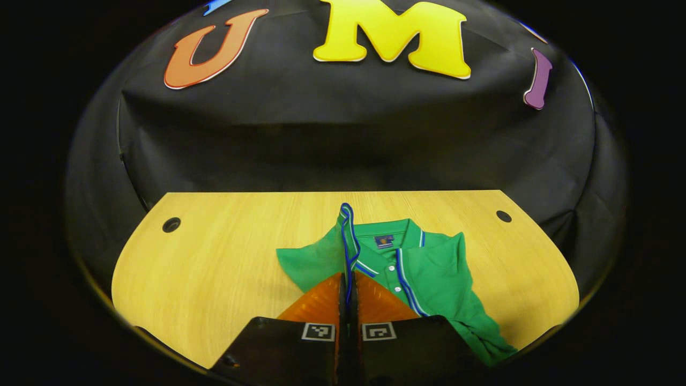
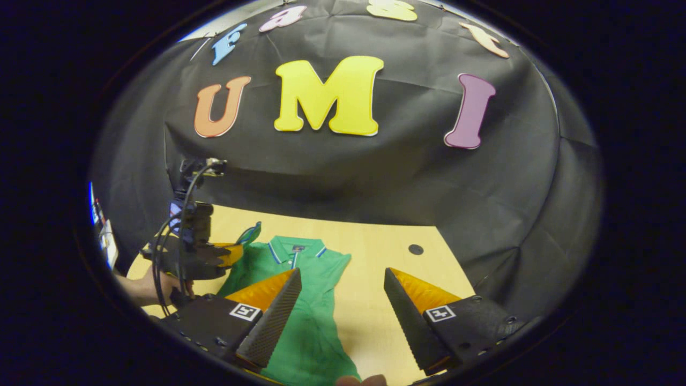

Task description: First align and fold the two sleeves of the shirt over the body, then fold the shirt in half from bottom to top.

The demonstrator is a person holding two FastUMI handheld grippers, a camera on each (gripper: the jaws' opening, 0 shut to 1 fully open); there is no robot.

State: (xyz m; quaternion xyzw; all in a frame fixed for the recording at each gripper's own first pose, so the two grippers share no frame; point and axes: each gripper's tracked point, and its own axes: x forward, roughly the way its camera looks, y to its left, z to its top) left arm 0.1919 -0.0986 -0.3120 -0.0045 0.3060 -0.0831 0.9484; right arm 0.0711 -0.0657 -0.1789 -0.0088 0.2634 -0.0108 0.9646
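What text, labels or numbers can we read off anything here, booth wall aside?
Neck label in the shirt collar: too small to read.
Square markers on the left gripper and right gripper: coded patterns, no text.
Nothing else legible.

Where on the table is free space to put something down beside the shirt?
The table is bare between the shirt and the cable hole, and along the far edge behind the collar. It is crowded around the left gripper, shut on the sleeve.
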